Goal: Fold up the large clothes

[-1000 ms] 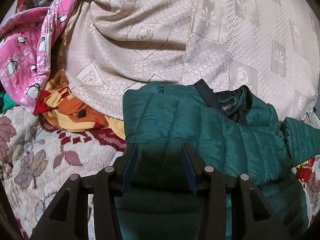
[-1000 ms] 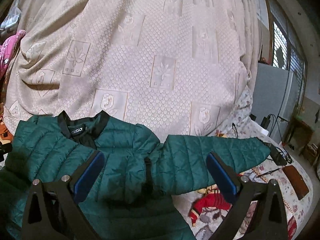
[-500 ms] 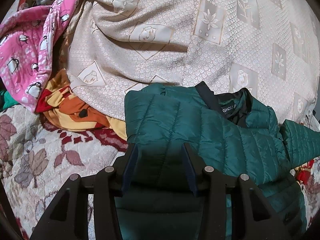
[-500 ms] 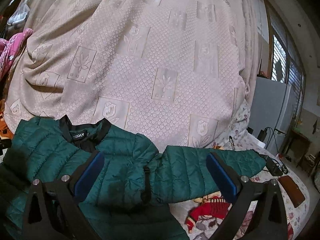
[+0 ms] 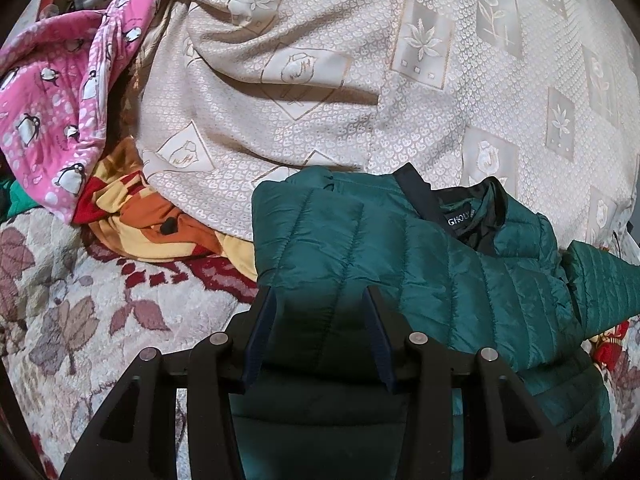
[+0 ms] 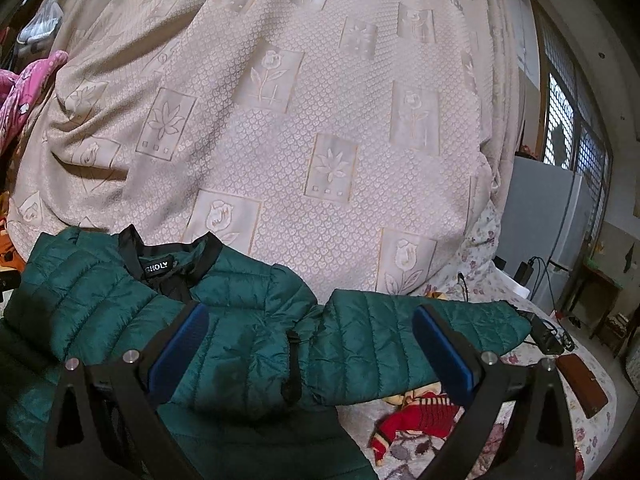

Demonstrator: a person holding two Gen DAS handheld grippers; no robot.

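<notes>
Jacket: a green quilted jacket is spread on a floral bedspread, collar toward a beige patterned curtain.
Sleeve: one sleeve is stretched out sideways.
Left gripper: partly open above the jacket; whether fabric is pinched cannot be told.
Right gripper: spread wide above the sleeve, nothing held.
Beside: pink penguin cloth.

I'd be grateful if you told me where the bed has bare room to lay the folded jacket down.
One free patch: the floral bedspread left of the green puffer jacket, below the orange-and-yellow cloth. Behind, the beige curtain crowds the jacket. On the right, its outstretched sleeve, a red knitted garment and a brown wallet take the room.
</notes>
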